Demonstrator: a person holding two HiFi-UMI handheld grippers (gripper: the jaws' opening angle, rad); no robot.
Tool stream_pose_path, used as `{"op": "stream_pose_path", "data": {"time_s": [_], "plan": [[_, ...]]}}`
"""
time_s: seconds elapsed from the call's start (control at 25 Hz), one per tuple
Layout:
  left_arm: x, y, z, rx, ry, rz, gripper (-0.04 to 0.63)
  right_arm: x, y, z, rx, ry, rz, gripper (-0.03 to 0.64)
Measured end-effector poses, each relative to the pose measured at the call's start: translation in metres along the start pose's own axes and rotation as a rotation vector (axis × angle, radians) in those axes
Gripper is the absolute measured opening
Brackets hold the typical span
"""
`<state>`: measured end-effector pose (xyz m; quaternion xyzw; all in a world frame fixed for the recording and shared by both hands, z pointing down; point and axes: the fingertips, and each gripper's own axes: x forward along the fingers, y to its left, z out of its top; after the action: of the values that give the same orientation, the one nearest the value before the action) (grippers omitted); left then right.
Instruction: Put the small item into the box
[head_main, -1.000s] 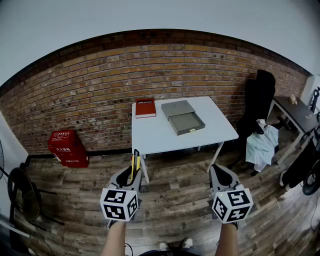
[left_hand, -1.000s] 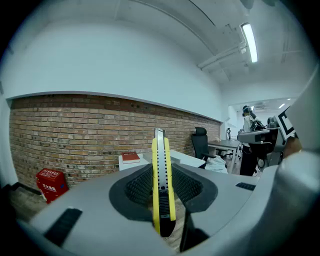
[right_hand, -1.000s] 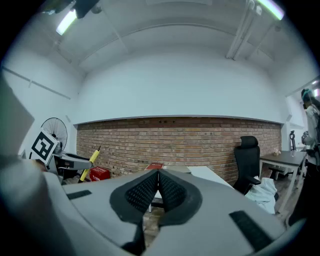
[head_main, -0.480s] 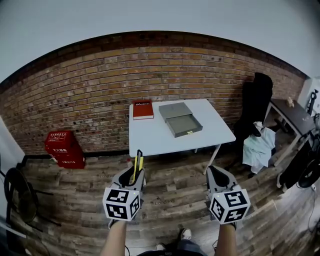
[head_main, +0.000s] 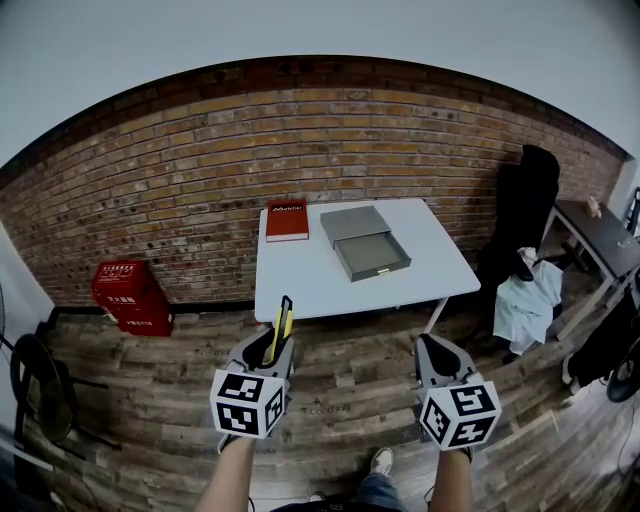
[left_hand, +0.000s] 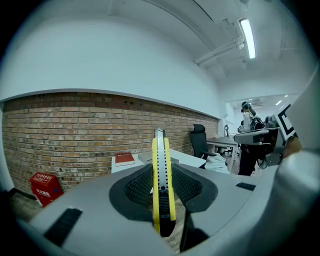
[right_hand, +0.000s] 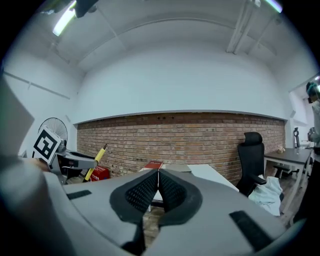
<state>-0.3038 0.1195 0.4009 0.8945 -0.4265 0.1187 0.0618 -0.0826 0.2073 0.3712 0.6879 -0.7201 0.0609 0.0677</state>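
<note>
My left gripper (head_main: 272, 348) (left_hand: 161, 187) is shut on a yellow utility knife (head_main: 279, 327) (left_hand: 162, 185), which sticks up and forward from between the jaws. My right gripper (head_main: 438, 355) (right_hand: 158, 187) is shut with nothing in it. Both hang over the wooden floor, short of the white table (head_main: 300, 270). On that table lies a grey box (head_main: 362, 240) with its drawer pulled open toward me, and a red book (head_main: 287, 220) to its left. The knife also shows at the left of the right gripper view (right_hand: 96, 161).
A brick wall (head_main: 200, 160) runs behind the table. A red crate (head_main: 130, 295) stands on the floor at the left. A black office chair (head_main: 525, 215) with pale cloth (head_main: 525, 300), and a dark desk (head_main: 600, 235), stand at the right. A fan (head_main: 30, 385) is at far left.
The view has shifted slightly and the table sits a little nearer. Both grippers keep their hold and places; the knife remains in the left one.
</note>
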Motion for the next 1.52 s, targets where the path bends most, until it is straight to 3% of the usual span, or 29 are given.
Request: {"op": "stream_pose_path", "data": {"time_s": [1.0,1.52], "plan": [[0.195,-0.054,0.051,-0.02,0.047,0.146,0.129,0.151,-0.174,0.014,0.011,0.03,0.188,0.02],[0.221,-0.055,0.057,-0.034,0.062,0.222,0.129,0.188,-0.193,0.015,0.013,0.032,0.282,0.02]]}}
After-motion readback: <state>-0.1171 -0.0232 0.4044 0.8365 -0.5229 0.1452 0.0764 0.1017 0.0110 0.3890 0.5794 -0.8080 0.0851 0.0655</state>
